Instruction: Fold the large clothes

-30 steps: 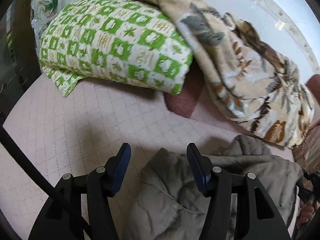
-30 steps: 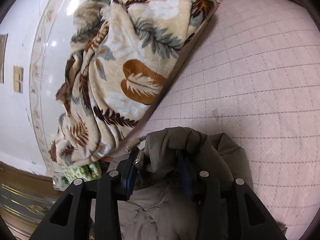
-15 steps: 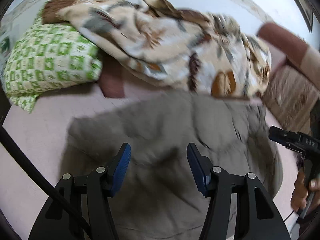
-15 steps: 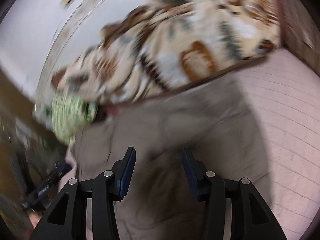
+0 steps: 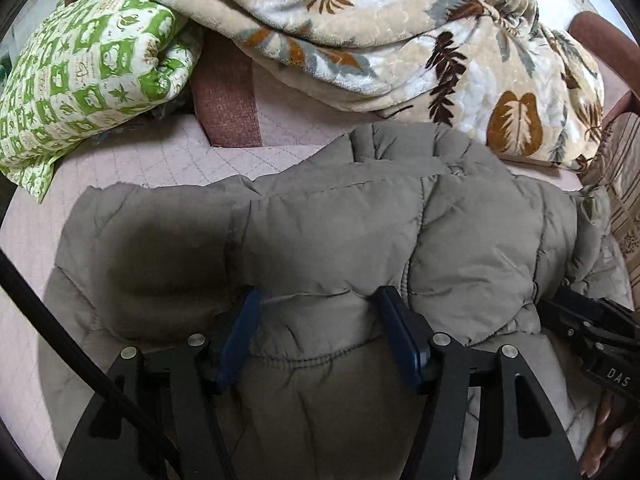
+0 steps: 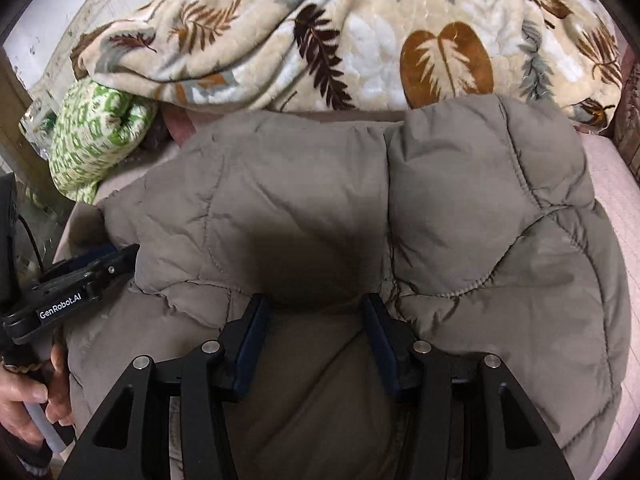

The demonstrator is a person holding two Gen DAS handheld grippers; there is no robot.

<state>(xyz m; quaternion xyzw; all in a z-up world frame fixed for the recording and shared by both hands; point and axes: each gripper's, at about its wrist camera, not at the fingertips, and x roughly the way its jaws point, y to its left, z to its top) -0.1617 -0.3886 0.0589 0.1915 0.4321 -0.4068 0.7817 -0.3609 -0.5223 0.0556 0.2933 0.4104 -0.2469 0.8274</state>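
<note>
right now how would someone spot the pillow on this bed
Start at the big leaf-print blanket heaped along the back of the bed. The pillow lies at its left end, beyond the grey puffy jacket. It alone has a green and white checked print.

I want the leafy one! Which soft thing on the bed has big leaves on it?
The cream blanket behind the grey jacket; the pillow has green squares.

Pink quilted bed (image 5: 168,160) carries grey puffer jacket (image 5: 340,232), leaf-print blanket (image 5: 400,40), green pillow (image 5: 88,68)

Home bedroom: quilted pink mattress (image 5: 168,160), leaf-print blanket (image 5: 400,40), green patterned pillow (image 5: 80,80)
</note>
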